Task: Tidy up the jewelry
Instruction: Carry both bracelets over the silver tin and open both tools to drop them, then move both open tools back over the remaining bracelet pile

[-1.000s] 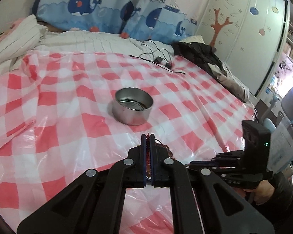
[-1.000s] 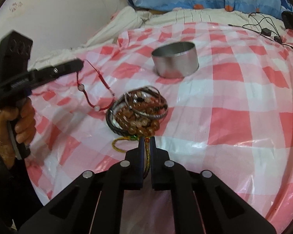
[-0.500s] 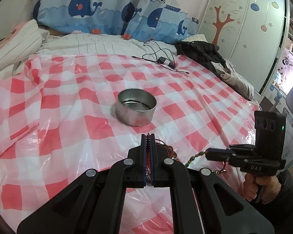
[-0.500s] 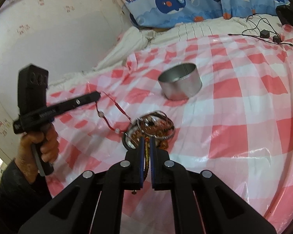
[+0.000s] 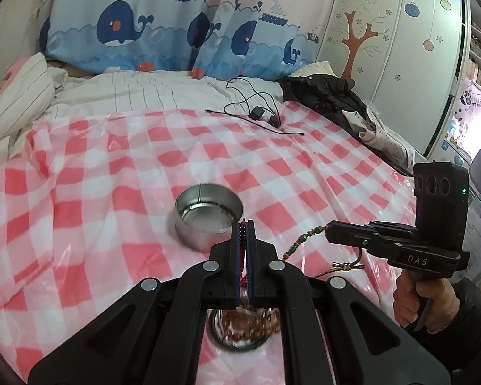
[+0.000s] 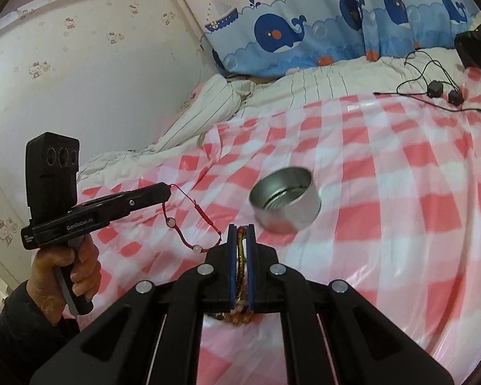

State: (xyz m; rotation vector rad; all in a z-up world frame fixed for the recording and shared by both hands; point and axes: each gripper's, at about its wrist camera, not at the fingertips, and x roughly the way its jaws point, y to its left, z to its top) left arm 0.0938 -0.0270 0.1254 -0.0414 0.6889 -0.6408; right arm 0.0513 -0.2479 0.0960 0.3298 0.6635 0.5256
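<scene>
My left gripper (image 5: 243,224) is shut on a red cord bracelet (image 6: 189,211) with pale beads; the cord hangs from its tip in the right wrist view. My right gripper (image 6: 240,229) is shut on a green-and-gold braided cord (image 5: 299,242), lifted above the cloth. A round silver tin (image 5: 208,211) stands open on the red-checked cloth, just beyond both tips; it also shows in the right wrist view (image 6: 287,203). A pile of brown bead bracelets and bangles (image 5: 245,327) lies below the left gripper, partly hidden by its frame.
The red-and-white checked plastic cloth (image 5: 96,192) covers a bed. A black cable with adapters (image 5: 256,114) lies at the far edge. A dark jacket (image 5: 330,96) lies at the far right, striped bedding (image 5: 16,96) at the left.
Both grippers have risen with their cords, away from the bracelet pile. The red bracelet and the braided cord now hang clear of the cloth, and the tin appears closer to both tips.
</scene>
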